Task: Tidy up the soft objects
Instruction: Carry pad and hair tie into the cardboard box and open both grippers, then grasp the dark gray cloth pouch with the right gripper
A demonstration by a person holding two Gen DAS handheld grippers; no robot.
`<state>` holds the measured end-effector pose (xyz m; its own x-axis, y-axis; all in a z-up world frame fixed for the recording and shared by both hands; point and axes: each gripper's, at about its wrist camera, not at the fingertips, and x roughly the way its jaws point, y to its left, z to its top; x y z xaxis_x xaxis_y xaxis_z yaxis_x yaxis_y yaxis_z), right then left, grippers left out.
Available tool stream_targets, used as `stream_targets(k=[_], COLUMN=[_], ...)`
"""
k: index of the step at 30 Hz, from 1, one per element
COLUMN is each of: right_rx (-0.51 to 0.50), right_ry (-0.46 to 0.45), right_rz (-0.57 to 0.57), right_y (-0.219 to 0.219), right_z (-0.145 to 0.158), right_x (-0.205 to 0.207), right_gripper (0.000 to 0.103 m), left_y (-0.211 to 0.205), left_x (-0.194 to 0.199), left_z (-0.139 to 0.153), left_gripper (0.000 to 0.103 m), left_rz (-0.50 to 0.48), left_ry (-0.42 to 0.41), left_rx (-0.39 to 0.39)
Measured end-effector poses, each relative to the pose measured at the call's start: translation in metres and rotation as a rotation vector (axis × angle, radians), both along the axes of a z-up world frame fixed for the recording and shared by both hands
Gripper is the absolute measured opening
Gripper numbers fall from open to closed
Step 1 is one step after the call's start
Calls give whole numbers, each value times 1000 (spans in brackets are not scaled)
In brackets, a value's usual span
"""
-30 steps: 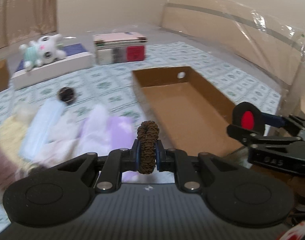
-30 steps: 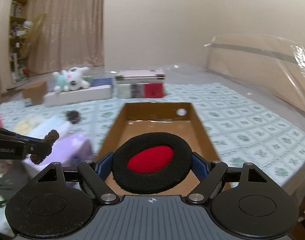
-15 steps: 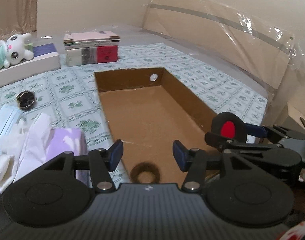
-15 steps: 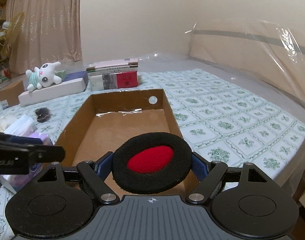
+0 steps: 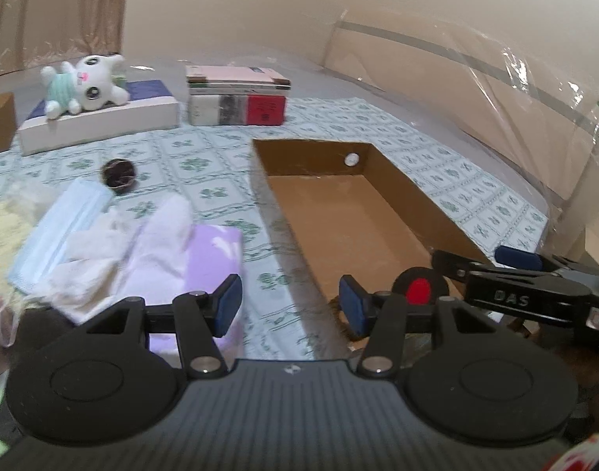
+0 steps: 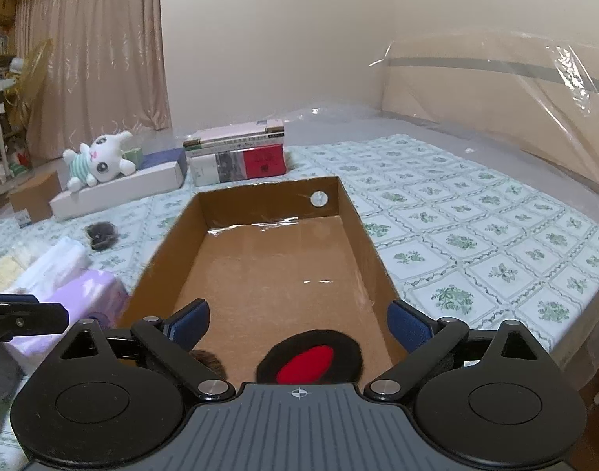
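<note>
Pad (image 6: 309, 361) and scrunchie (image 6: 209, 365) inside box (image 6: 174, 247)

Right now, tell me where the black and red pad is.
In the right wrist view the pad lies on the floor of the cardboard box, at its near end, just below the opening right claw, with a brown scrunchie to its left.

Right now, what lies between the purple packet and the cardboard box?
Only bare patterned bedsheet separates the purple packet from the cardboard box; the left wrist view shows it.
</note>
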<state>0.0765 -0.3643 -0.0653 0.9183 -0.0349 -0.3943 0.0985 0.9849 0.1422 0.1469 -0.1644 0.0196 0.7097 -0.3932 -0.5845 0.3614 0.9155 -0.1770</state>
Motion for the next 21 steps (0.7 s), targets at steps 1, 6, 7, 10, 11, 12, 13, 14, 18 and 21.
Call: stream_targets(k=[1,6,7,10,11,12,13,14,18,21], right_rx=[8,28,30,36,38,41,43,45,42,32], right_ry=[-2,-19,-25,-40,-45,-49,-51,-52,-47,-35], right_rz=[8,82,104,165,183,201,218,232,280,314], right_y=[3,33,43,68,76,85,94,101,131,154], right_z=[2,13,15,22,24,25,27,27,26,24], right_x=[-5,-33,-39,-54,-57,-62,-65,-68,-78,-83], right_gripper=[97,96,96,96,96,96,96,96,96,96], left_y=[5,37,44,68,76,84,92,100,135,163], left_x=[-4,-30,-36,-54,-61,-67,-74,-80,-102,-116], left_z=[2,10,11,13,14,15,16,17,18,16], left_gripper=[51,51,51,51,51,51,51,51,51,51], left_rz=[11,76,89,137,154,169,183,197,258,312], left_ry=[-1,-3,-1,4,3,2,-1,-2,-7,-3], left_rx=[-1,2,5,16,19,21,24,26,34,36])
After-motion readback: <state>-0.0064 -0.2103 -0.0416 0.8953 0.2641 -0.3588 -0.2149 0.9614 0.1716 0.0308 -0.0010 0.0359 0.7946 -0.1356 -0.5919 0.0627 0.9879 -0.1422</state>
